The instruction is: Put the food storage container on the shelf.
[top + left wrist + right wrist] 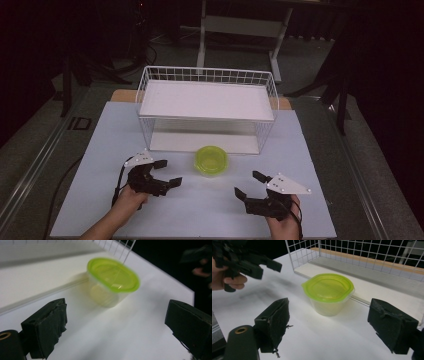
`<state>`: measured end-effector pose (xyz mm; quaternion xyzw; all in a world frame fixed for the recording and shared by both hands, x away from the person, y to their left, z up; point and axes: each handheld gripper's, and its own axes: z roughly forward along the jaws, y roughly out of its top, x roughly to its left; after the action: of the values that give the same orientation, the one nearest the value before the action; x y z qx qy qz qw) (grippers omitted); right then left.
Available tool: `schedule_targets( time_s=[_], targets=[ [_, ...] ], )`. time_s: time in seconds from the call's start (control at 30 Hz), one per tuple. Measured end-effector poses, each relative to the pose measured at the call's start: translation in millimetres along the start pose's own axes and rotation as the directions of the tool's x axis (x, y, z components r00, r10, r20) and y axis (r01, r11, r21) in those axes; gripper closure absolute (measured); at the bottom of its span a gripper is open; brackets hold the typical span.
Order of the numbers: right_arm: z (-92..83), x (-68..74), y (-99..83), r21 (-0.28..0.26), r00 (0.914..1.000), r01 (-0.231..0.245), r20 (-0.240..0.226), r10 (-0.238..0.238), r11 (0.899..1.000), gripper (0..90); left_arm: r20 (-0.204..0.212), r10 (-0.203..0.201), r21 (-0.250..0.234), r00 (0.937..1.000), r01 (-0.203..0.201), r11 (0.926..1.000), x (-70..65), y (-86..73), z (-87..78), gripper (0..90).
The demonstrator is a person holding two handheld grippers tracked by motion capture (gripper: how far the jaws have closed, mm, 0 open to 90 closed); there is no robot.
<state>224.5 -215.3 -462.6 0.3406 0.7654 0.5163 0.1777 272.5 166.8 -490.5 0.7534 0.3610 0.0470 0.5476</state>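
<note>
Container (211, 160) with its lime-green lid sits on the white counter (100, 150), just near of the wire basket (207, 75), between my two tools. My left tool (162, 172) stands wide apart with nothing between its jaws, and my right tool (248, 184) is apart too, both angled toward it, probably lining up a grasp. I read no label on it, though the left gripper view is blurred.

The lidded container (113, 281) is smeared by motion blur in the left gripper view, and its contents cannot be made out. The wire basket (125, 247) is cut off there by the top edge. The other hand (201, 271), possibly gripping something, is lost in darkness.
</note>
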Motion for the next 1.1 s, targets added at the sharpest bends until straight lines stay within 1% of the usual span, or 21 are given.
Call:
schedule_targets(
  time_s=[0.03,0.07,0.13,0.23,0.3,0.4,0.47,0.6,0.63,0.67,0.7,0.77,0.8,0.83,0.87,0.9,0.97,1.0,1.03,1.07,1.1],
  targets=[
    [0.0,0.0,0.0,0.0,1.0,0.0,0.0,0.0,1.0,17.5,0.0,0.0,0.0,1.0,0.0,1.0,0.0,0.0,0.0,4.7],
    [0.9,1.1,1.0,0.008,1.0,0.006,-0.003,-0.006,1.0,17.5,-0.002,0.016,-0.017,0.9999,-0.016,0.9997,-3.7,2.7,-3.1,4.7],
    [2.8,3.4,3.1,0.021,0.9996,0.026,-0.01,-0.026,0.999,17.6,0.015,0.027,-0.033,0.9995,-0.026,0.9991,-8.5,7.5,-7.0,4.6],
    [5.9,6.0,6.3,0.039,0.9985,0.05,-0.022,-0.049,0.998,17.7,0.038,0.042,-0.043,0.9984,-0.04,0.9983,-15.6,14.7,-10.0,4.6],
    [9.0,5.0,9.3,0.047,0.9986,0.035,-0.042,-0.033,0.998,17.7,0.056,0.044,-0.046,0.9975,-0.041,0.9981,-19.4,19.3,-10.8,4.6],
    [13.6,3.0,14.2,0.046,0.9985,0.029,-0.047,-0.027,0.999,17.7,0.068,0.059,-0.048,0.996,-0.055,0.9973,-23.9,25.9,-9.6,4.6],
    [16.6,1.6,18.7,0.055,0.9987,0.038,-0.037,-0.036,0.998,17.7,0.074,0.068,-0.046,0.9949,-0.065,0.9968,-26.3,30.3,-7.6,4.6],
    [22.0,-4.6,30.1,0.033,0.9992,0.03,-0.029,-0.029,0.999,17.7,0.083,0.087,-0.046,0.9928,-0.083,0.9955,-28.8,38.1,-2.5,4.7],
    [22.0,-4.6,30.1,0.033,0.9992,0.03,-0.029,-0.029,0.999,17.7,0.083,0.087,-0.046,0.9928,-0.083,0.9955,-28.8,38.1,-2.5,4.6],
    [23.7,-6.4,32.8,0.033,0.9992,0.021,-0.034,-0.02,0.999,17.7,0.083,0.098,-0.033,0.9917,-0.096,0.9949,-29.0,42.1,0.5,4.6],
    [27.9,-10.0,37.6,0.039,0.9994,0.026,-0.023,-0.026,0.999,17.4,0.083,0.101,-0.032,0.9914,-0.099,0.9946,-28.6,43.8,2.2,4.7],
    [32.5,-13.3,41.6,0.045,0.9995,0.025,-0.021,-0.024,0.999,14.9,0.081,0.1,-0.041,0.9917,-0.097,0.9945,-26.9,47.0,5.5,4.7],
    [34.7,-15.3,43.0,0.043,0.9995,0.029,-0.016,-0.028,0.999,14.9,0.076,0.101,-0.036,0.9919,-0.099,0.9944,-25.9,48.8,7.7,4.7],
    [37.5,-17.6,44.3,0.049,0.9995,0.024,-0.021,-0.023,0.998,14.2,0.067,0.102,-0.033,0.9925,-0.1,0.9945,-25.1,50.5,9.9,4.7],
    [40.0,-19.7,45.3,0.053,0.9996,0.012,-0.027,-0.011,0.999,14.0,0.068,0.094,-0.033,0.9932,-0.092,0.9952,-23.7,52.2,12.2,4.7],
    [42.4,-21.4,45.9,0.053,0.9998,0.011,-0.018,-0.01,0.999,14.0,0.075,0.084,-0.032,0.9937,-0.082,0.9961,-21.8,53.7,14.9,4.7],
    [48.2,-25.9,46.5,0.062,1.0,0.002,-0.01,-0.001,0.998,14.0,0.065,0.074,-0.027,0.9951,-0.073,0.997,-19.1,55.5,21.3,4.7],
    [51.2,-28.5,46.1,0.064,0.9999,-0.009,-0.005,0.009,0.998,14.0,0.076,0.063,-0.02,0.9951,-0.062,0.9979,-17.2,56.1,25.2,4.7],
    [51.2,-28.5,46.1,0.064,0.9999,-0.009,-0.005,0.009,0.998,14.0,0.076,0.063,-0.02,0.9951,-0.062,0.9979,-17.2,56.1,25.2,4.7],
    [54.3,-31.3,45.6,0.071,0.9997,-0.024,-0.002,0.024,0.997,14.0,0.069,0.047,-0.001,0.9965,-0.047,0.9989,-13.6,57.5,34.7,4.7],
    [61.5,-38.8,44.1,0.096,0.9961,-0.088,0.0,0.089,0.991,14.5,0.059,0.04,0.013,0.9975,-0.04,0.9991,-12.0,58.5,38.1,4.7]
  ],
)
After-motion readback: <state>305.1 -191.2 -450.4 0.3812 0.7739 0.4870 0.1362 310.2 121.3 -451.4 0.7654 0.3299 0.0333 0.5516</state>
